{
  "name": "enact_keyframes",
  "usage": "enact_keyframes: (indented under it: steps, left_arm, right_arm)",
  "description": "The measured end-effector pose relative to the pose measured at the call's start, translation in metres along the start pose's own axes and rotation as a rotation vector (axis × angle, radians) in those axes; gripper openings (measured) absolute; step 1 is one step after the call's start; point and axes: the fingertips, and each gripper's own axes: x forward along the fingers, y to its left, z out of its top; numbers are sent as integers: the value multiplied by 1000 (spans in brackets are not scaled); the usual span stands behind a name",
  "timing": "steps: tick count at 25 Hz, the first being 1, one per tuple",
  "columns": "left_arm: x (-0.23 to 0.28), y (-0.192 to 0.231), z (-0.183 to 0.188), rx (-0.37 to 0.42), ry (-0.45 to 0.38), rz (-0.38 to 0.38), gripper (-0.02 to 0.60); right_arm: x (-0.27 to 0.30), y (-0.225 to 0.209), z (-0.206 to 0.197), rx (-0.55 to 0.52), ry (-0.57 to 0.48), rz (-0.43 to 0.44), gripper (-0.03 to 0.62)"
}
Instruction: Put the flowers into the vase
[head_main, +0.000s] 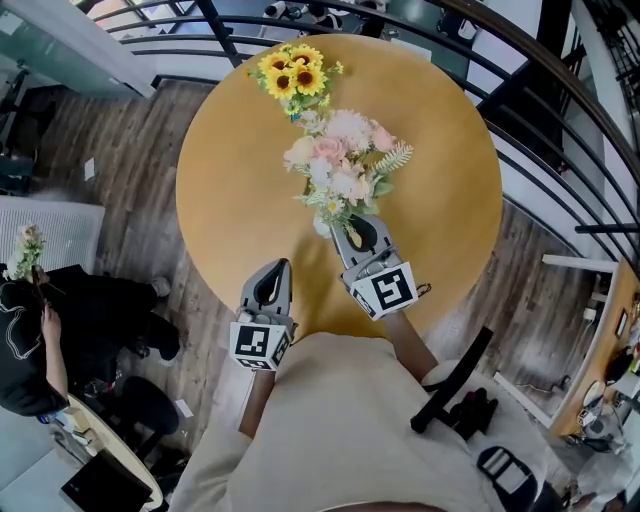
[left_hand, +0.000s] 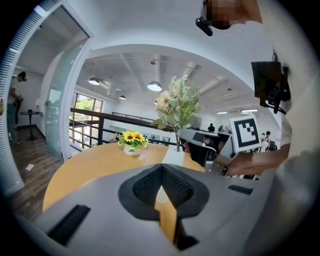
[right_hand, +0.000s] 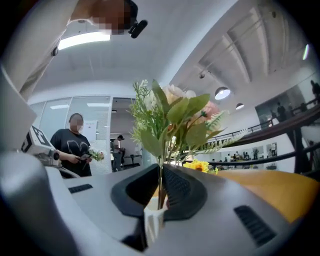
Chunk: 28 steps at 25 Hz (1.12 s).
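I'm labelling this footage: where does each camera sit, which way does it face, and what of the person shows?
Head view: on the person's head, facing steeply down at the round table; torso, left gripper and right gripper show.
Left gripper view: on the left gripper, facing across the table past its shut jaws toward the sunflowers; the person's right hand shows.
Right gripper view: on the right gripper, facing level along jaws shut on the bouquet stems; shirt shows upper left.
Shared: all three show bouquet and sunflowers.
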Motion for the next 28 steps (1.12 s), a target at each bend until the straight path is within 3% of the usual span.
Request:
enact_keyframes:
  steps: [4, 7, 9, 11, 13, 15, 26, 27, 28]
  left_arm:
    - [4, -2, 3, 2, -3, -7, 6]
    - [7, -6, 4, 1, -5, -13, 6]
    - [7, -8, 3, 2, -5, -13, 6]
    - [7, -8, 2, 3, -6, -12, 6]
    - [5, -8, 2, 3, -7, -9, 6]
    - [4, -9, 2, 0, -9, -7, 6]
    - [7, -14, 6, 11, -26, -24, 6]
    - [7, -18, 6, 13, -28, -26, 6]
    - [6, -22, 6, 16, -29, -29, 6]
  right_arm:
    - [0, 7, 7, -100, -68, -29, 23]
    - [-6, 11, -19, -267, 52, -11, 25]
    - [-10, 13, -30, -279, 90, -26, 40]
    - [-12, 14, -36, -264, 106, -44, 88]
    - [-12, 14, -44, -196, 131, -66, 217]
    - [-14, 12, -53, -117, 162, -92, 275]
    - [-28, 10, -58, -84, 183, -68, 275]
    - [-34, 10, -61, -68, 191, -72, 258]
    - [-40, 9, -63, -55, 204, -83, 193]
